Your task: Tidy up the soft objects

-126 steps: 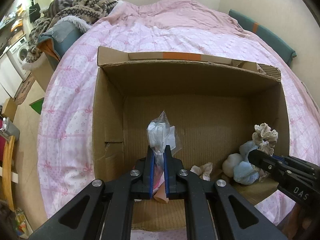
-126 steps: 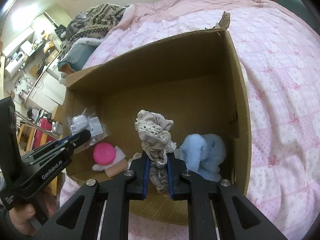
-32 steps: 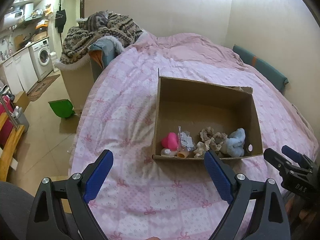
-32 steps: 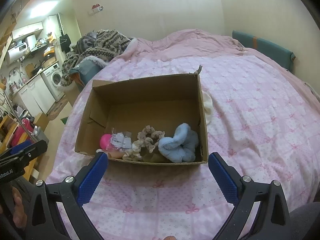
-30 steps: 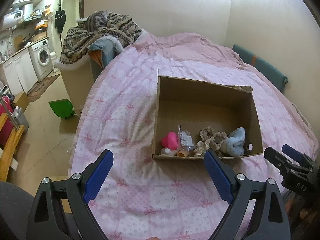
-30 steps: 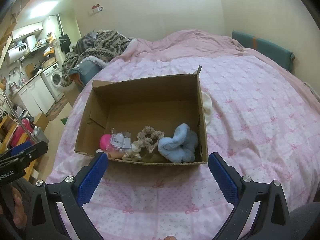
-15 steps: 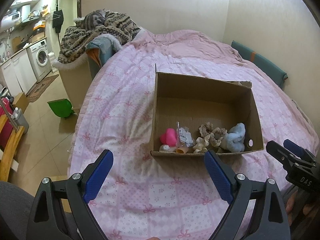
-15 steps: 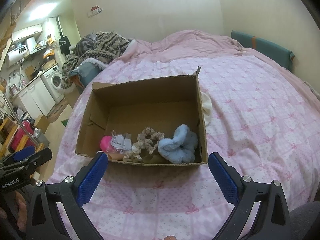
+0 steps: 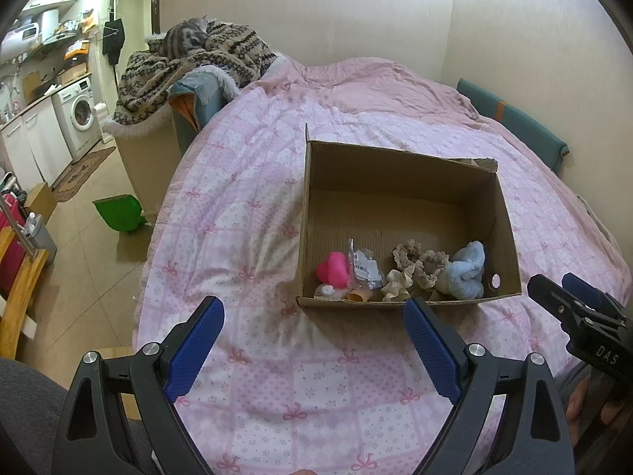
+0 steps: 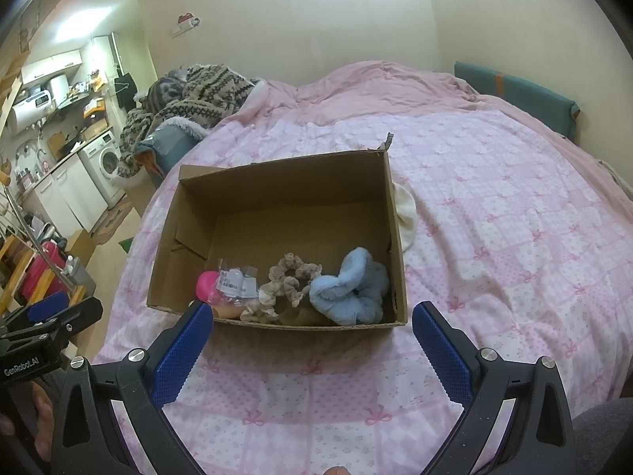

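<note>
While I hover over the pink quilt (image 9: 253,206), both my grippers stand spread wide with nothing between the blue pads: the left gripper (image 9: 312,322) and the right gripper (image 10: 312,324) each frame the near wall of the box (image 10: 277,170) without touching it. The box sits open on the quilt, and the soft things lie in a row along its near side. From the left I see a pink piece (image 9: 334,271), then a clear packet (image 9: 366,269) with a white label leaning against it, then beige scrunchies (image 10: 290,281) bunched together, then a blue scrunchie (image 10: 350,287) in the right corner, against the wall. Something small and tan (image 9: 359,296) lies below the packet; I cannot tell what it is. The far half of the box floor is bare cardboard. Outside the box, a cream cloth (image 10: 405,211) peeks out from behind its right wall, touching it. A patterned blanket (image 9: 198,59) is heaped on a seat beyond the bed's left edge.
</note>
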{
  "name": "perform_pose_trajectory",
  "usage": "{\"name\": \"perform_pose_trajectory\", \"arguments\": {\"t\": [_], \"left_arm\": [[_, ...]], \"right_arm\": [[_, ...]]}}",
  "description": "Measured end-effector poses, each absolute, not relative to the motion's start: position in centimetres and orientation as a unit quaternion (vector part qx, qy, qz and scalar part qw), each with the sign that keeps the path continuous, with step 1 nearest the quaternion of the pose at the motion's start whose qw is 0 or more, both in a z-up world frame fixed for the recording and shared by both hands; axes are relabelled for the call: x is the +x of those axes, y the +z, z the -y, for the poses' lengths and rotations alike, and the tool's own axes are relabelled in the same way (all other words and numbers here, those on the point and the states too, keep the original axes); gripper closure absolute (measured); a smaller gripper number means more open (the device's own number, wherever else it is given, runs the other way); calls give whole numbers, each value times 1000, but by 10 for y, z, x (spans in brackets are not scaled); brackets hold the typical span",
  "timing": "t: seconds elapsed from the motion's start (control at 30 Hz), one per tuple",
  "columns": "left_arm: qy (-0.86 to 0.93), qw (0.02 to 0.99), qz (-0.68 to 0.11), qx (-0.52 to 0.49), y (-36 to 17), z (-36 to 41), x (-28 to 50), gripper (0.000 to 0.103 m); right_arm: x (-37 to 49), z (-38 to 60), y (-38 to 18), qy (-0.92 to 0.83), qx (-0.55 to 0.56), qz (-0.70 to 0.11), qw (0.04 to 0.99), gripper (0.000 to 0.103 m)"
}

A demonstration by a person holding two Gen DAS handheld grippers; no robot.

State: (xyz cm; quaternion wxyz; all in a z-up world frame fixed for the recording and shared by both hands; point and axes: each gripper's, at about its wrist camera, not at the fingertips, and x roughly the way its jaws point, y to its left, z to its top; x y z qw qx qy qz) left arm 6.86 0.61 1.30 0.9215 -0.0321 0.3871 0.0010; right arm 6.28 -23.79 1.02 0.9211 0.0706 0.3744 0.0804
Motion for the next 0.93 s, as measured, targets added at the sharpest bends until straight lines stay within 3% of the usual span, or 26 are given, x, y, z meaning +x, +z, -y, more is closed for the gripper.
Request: {"name": "perform_pose_trajectory", "arguments": {"t": [0.93], "left_arm": [[-5,921,-387,-36,9,-5,67,12]], "right_arm": [[60,238,13,77,73,-363,926,0]]}}
